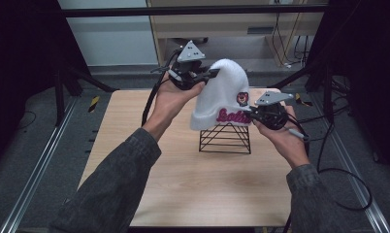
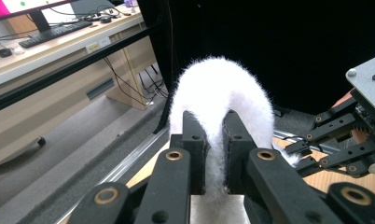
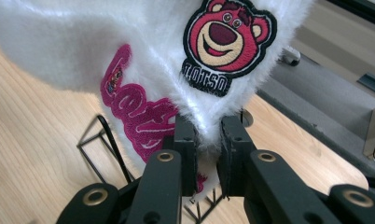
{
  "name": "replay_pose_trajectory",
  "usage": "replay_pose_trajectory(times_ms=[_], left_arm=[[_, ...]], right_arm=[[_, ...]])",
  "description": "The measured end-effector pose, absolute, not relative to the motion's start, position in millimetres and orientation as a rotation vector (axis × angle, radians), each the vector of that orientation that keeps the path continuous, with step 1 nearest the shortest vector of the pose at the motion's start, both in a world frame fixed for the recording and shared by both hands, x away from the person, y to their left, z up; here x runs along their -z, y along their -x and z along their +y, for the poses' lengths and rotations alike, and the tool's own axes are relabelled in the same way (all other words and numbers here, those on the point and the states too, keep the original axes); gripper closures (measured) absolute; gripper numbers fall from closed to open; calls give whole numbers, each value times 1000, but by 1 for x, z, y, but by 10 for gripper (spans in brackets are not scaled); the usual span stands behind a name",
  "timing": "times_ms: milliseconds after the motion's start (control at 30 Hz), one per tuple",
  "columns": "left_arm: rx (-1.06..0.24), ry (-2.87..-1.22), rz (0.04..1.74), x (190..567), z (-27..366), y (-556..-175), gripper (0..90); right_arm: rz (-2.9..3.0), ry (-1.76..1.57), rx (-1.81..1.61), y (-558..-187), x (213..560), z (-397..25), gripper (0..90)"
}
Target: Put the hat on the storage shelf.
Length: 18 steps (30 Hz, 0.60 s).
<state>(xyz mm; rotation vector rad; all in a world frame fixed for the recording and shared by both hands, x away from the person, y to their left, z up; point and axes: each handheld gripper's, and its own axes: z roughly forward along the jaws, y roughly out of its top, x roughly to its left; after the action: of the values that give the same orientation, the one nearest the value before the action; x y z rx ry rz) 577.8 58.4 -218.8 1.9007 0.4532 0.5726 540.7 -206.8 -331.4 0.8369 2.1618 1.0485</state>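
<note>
Black jaws of the left gripper [image 2: 216,154] are seen closed on a fold of the white fuzzy beanie [image 2: 223,93] near its crown, with pile squeezed between the pads. In the right gripper view, the right gripper [image 3: 206,154] is closed on the lower edge of the beanie, just below the embroidered bear patch [image 3: 227,42] and beside the pink lettering [image 3: 143,116].

From the high view, the beanie [image 1: 222,92] is held in the air between both grippers, above the black wire stand [image 1: 225,138], which rests on the wooden table [image 1: 183,184]. The cuff appears to hang at or just over the top of the stand; contact cannot be confirmed.

The step in hand is judged to be seating the beanie over the stand, or lifting it clear; which of the two cannot be told. For a clean result:

- Both grips should be kept firm, since the pile is slippery and only thin folds are held.
- The cuff should be kept spread open by the right gripper so that the stand's apex enters the opening.
- The crown should be kept centred above the stand by the left gripper.
- Motion should be vertical and slow, so that the light stand is not tipped or dragged.
</note>
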Motion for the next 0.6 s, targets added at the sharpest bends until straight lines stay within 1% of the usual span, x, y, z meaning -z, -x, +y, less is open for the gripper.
replay_pose_trajectory(times_ms=[367,467,600], left_arm=[[-576,-1951,429,227,45,-577,824],[-594,-1974,416,230,43,-575,823],[-583,-1991,419,235,41,-577,823]], right_arm=[[2160,-868,-1031,-537,342,-221,798],[2170,-867,-1027,-535,345,-221,798],[2185,-868,-1010,-535,351,-221,796]])
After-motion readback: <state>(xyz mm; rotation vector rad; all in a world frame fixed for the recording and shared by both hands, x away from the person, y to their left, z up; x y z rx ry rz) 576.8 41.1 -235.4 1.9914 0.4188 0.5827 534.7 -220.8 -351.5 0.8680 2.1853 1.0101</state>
